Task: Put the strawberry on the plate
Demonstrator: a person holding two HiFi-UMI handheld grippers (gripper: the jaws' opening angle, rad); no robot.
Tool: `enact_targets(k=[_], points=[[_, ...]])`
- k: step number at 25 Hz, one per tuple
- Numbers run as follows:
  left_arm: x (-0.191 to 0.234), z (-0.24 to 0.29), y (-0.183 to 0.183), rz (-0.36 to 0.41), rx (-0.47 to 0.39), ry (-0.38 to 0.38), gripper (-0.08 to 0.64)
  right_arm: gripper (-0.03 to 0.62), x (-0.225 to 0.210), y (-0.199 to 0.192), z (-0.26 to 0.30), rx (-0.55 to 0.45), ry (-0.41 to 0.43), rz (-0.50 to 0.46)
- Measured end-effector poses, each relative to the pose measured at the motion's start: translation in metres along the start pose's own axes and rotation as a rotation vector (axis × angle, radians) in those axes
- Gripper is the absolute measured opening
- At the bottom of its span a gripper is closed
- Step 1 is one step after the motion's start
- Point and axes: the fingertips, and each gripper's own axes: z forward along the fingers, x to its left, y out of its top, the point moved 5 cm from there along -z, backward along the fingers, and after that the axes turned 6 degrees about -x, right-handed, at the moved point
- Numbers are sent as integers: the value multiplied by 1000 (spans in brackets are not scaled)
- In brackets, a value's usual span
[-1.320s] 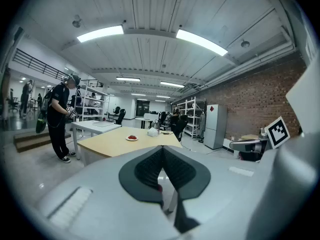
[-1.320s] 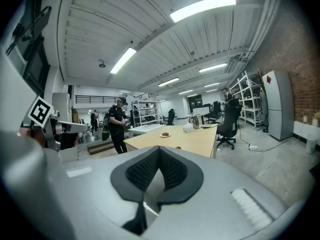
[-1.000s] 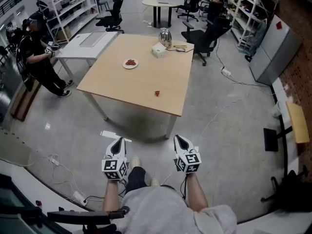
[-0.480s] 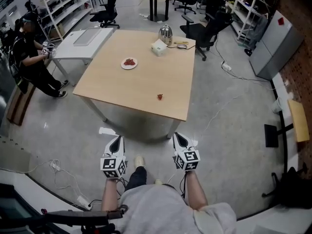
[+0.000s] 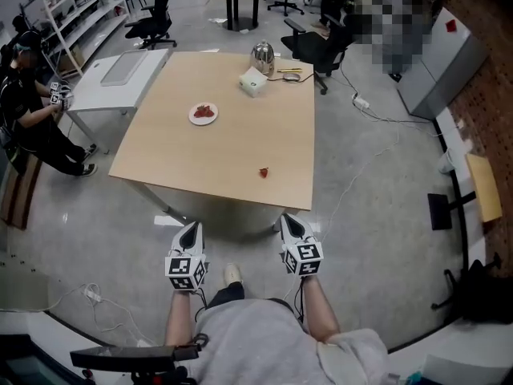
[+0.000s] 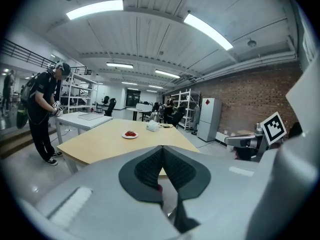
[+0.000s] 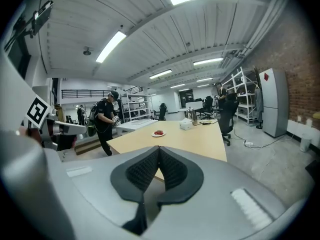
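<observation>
In the head view the small red strawberry (image 5: 263, 172) is seen on the pale wooden table (image 5: 232, 139) just ahead of the right gripper (image 5: 288, 220), whose empty, pressed-together jaws are best spread before the fruit is reached.

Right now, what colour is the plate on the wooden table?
White. The plate shows best in the head view.

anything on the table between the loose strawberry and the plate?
Nothing. In the head view the tabletop between the strawberry and the plate is bare wood; the white box and kettle sit beyond the plate, at the far edge.
</observation>
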Motion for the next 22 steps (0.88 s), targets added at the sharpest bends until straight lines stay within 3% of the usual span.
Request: enact_targets(k=[12,22], points=[[48,65,-14,-6,44,-133,20,6,2,-7,59,31,-127,13],[72,98,-20,-20,71,-136,20,8,-15,-36,96,132,-153,-26]])
